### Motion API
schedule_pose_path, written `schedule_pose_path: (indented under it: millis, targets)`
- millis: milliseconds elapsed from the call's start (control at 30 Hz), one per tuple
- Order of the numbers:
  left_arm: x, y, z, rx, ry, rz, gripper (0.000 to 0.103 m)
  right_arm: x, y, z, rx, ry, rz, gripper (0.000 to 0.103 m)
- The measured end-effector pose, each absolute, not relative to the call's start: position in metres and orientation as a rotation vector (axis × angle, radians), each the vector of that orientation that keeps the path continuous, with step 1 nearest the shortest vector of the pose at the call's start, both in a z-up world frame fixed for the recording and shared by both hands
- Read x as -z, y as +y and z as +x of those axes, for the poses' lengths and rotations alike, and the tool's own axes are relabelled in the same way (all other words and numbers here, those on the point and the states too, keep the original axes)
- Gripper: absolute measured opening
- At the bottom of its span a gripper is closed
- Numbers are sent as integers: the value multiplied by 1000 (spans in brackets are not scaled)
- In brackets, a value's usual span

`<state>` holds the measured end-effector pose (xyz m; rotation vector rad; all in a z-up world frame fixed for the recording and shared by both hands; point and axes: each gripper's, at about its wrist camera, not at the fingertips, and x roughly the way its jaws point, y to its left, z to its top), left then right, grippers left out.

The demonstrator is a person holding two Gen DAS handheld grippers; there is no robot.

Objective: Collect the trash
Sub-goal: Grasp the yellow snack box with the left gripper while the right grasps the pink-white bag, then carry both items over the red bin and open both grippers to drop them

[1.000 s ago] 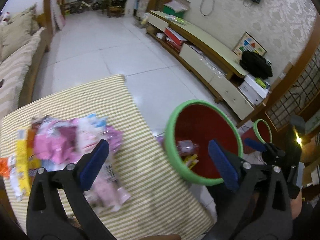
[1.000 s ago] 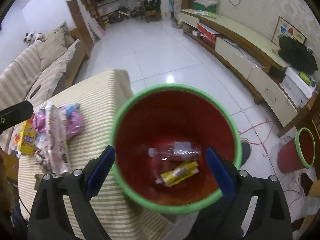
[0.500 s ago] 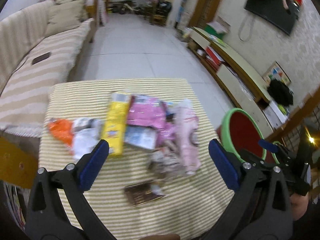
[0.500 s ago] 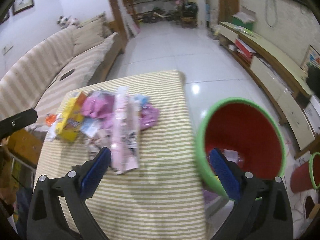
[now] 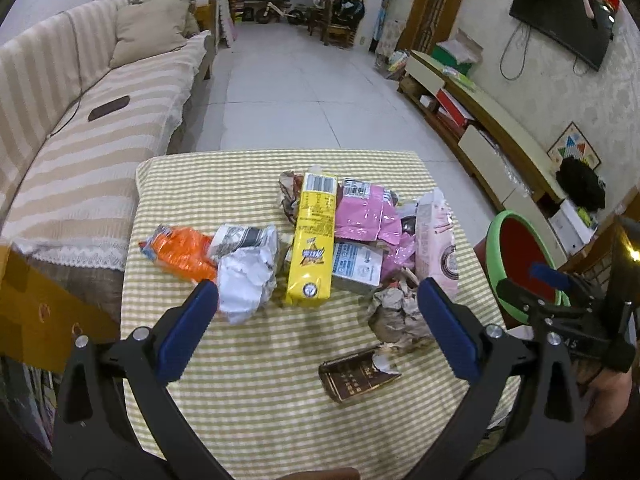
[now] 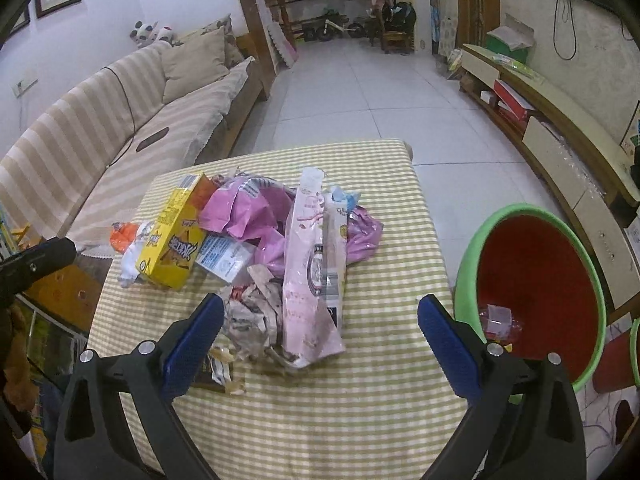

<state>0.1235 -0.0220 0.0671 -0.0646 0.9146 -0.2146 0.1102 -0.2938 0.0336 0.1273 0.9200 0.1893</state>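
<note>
Left gripper (image 5: pixel 318 312) wide open (empty) | right gripper (image 6: pixel 320 330) same

Striped sofa (image 5: pixel 80 120) left, white tiled floor (image 5: pixel 304 92), low cabinet (image 5: pixel 492 140) right.

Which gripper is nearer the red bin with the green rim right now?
Right. The right gripper hovers open over the table edge with the red bin just beside its right finger. The left gripper, also open, sits farther over the trash pile.
</note>
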Motion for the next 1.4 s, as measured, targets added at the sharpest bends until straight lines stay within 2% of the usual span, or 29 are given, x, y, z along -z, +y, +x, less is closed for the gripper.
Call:
schedule_pose_path:
  millis: [300,633,733,867,1000,1067,1100,1133,1200,1400]
  targets:
    - [-45,-38,158,217,969,-36,96,-10,-295,138,-212,977,186,75]
    - [-12,-46,190,188,1040,17,84,14,-296,165,-239,1029,232,64]
    - [-2,-47,197,176,1058,18,79,20,-295,171,-247,1042,237,59]
    - [7,-50,204,170,1072,32,76,28,-292,177,-257,1059,243,52]
    - [16,-54,209,164,1085,49,66,33,-289,180,-281,1066,248,44]
    - [18,-57,211,164,1096,57,57,33,-289,182,-289,1060,246,41]
    - [19,-58,211,164,1100,61,50,33,-288,183,-297,1061,248,33]
    - [20,-59,212,163,1104,70,41,32,-288,183,-312,1062,248,30]
    - [22,-60,212,164,1109,79,34,28,-283,181,-319,1054,215,17]
    - [15,-58,206,171,1092,54,34,23,-281,177,-333,1038,212,9]
